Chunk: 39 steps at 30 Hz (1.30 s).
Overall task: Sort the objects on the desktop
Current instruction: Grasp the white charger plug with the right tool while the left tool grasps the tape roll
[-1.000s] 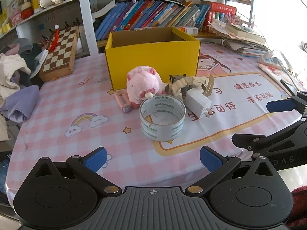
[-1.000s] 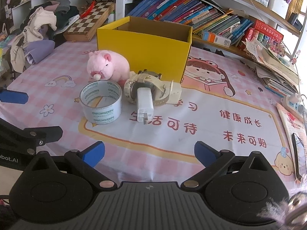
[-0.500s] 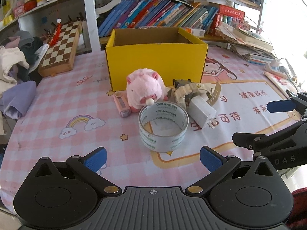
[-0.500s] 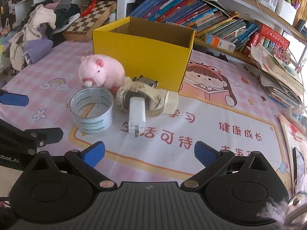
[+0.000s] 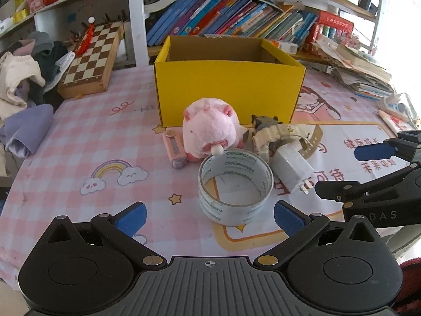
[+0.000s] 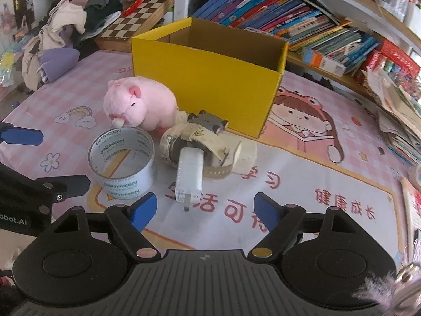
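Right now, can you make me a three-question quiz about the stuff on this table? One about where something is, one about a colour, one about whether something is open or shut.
1. Where is the pink plush toy?
A. inside the box
B. on the table in front of the box
C. on the chessboard

2. What colour is the cardboard box?
A. yellow
B. green
C. white

3. How is the left hand-held gripper?
A. shut on the tape roll
B. shut on the charger
C. open, holding nothing

Answers:
1 B, the toy sits on the tablecloth against the box's front wall, behind the tape roll.
2 A, its outer walls are bright yellow.
3 C, its blue pads stand wide apart short of the tape roll, touching nothing; the white charger lies on the table.
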{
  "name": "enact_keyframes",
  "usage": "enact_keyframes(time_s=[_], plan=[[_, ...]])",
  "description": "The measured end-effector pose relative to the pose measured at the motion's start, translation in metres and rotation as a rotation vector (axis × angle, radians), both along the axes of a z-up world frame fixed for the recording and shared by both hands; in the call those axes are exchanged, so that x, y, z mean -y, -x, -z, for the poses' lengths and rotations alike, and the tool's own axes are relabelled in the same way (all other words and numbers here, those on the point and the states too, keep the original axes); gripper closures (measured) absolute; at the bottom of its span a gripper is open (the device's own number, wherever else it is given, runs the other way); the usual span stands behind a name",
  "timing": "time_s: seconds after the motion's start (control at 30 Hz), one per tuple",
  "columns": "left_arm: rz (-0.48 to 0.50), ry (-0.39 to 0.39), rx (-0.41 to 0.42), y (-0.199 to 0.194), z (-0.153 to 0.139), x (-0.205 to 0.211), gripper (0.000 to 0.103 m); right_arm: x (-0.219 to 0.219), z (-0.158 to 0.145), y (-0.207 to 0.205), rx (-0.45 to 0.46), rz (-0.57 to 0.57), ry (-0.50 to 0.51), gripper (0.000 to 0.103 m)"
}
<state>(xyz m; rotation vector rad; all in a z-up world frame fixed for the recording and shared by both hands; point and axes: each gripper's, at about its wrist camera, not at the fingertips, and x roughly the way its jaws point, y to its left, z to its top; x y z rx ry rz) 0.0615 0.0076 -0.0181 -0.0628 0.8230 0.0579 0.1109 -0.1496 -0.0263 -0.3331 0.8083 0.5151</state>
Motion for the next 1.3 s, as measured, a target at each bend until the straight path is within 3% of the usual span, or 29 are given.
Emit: enact_keyframes(time_s=[0.1,0.23,0.57,1.07,1.2,1.3], plan=[[-0.007,-0.004,-0.016,-0.006,0.005,-0.001,0.0,-0.005,0.004,-0.009,-0.026,-0.031,0.002,0.026],[-0.015,-0.01,-0.041,-0.015,0.011,0.0,0.0,-0.009,0.011,-0.023,-0.074,-0.058,0.001,0.045],[0.028,-0.027,-0.075,-0.033,0.02,0.009,0.0,-0.014,0.023,-0.046,-0.165,-0.104,-0.019,0.07],[0.125,-0.116,-0.08,-0.055,0.036,0.025,0.004,-0.019,0.032,-0.065,-0.22,-0.137,-0.008,0.077],[0.154,-0.13,-0.065,-0.059,0.04,0.029,0.016,-0.021,0.03,-0.062,-0.203,-0.159,0.027,0.078],[0.165,-0.125,-0.055,-0.06,0.04,0.029,0.018,-0.019,0.028,-0.058,-0.191,-0.158,0.042,0.078]])
